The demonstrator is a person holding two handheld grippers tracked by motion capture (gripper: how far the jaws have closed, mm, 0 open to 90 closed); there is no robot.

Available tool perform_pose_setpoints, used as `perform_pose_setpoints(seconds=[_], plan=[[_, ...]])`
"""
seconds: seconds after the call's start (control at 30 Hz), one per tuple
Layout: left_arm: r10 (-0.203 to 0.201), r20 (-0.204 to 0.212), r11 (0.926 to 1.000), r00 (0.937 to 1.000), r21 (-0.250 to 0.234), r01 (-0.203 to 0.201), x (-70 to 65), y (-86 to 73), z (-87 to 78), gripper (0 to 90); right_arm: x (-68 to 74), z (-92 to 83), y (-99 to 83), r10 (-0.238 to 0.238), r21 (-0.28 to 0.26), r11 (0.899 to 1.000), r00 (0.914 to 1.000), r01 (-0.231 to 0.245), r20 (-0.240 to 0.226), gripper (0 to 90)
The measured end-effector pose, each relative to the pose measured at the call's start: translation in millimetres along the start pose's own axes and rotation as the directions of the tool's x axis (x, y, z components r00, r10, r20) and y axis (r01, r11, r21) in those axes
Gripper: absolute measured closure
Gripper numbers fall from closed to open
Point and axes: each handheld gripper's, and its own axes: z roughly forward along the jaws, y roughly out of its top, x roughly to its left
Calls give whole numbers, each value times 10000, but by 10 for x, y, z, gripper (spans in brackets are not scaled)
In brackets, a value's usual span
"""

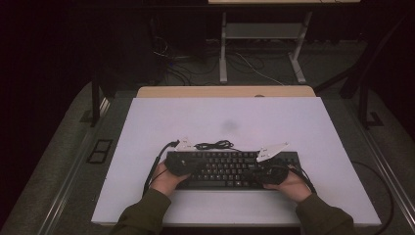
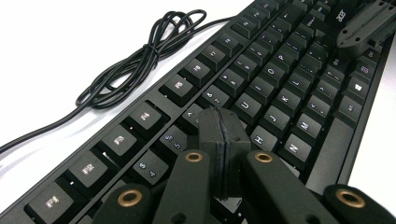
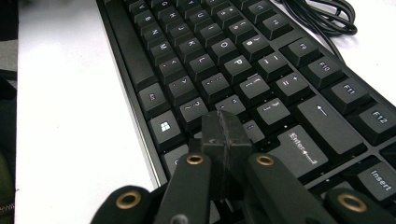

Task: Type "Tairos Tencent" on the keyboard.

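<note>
The risk I see is a clumsy keypress: each claw's tip, jaws pressed flat together with nothing between them, is as wide as a key, so a slight drift could catch two keys at once or slide the keyboard on the white table. At the left, the left gripper sits low over the number and letter rows near the 5 and H keys, the coiled cable beyond. At the right, the right gripper hangs just short of Enter, jaws likewise clamped empty
</note>
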Motion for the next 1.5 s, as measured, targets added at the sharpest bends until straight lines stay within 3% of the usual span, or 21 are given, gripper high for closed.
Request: perform_pose_setpoints(seconds=[0.47, 0.8, 1.07, 1.3, 1.5], plan=[[240, 136, 9996, 9996, 168, -242, 2, -8, 21, 886, 2, 0, -1, -1, 1, 10000, 10000, 1, 15, 897], [227, 100, 9997, 9997, -69, -226, 1, 1, -9, 884, 3, 0, -2, 5, -16, 10000, 10000, -5, 16, 896], [-135, 225, 9990, 9997, -422, 145, 6, 7, -53, 854, 6, -1, -3, 27, -15, 10000, 10000, -27, 29, 896], [-301, 171, 9973, 9994, -659, 312, 31, 1, -94, 727, 6, -1, -3, 23, -17, 10000, 10000, -23, 38, 897], [-256, 136, 9969, 9996, -745, 265, 37, -10, -100, 524, 7, -1, -3, 19, -16, 10000, 10000, -18, 45, 896]])
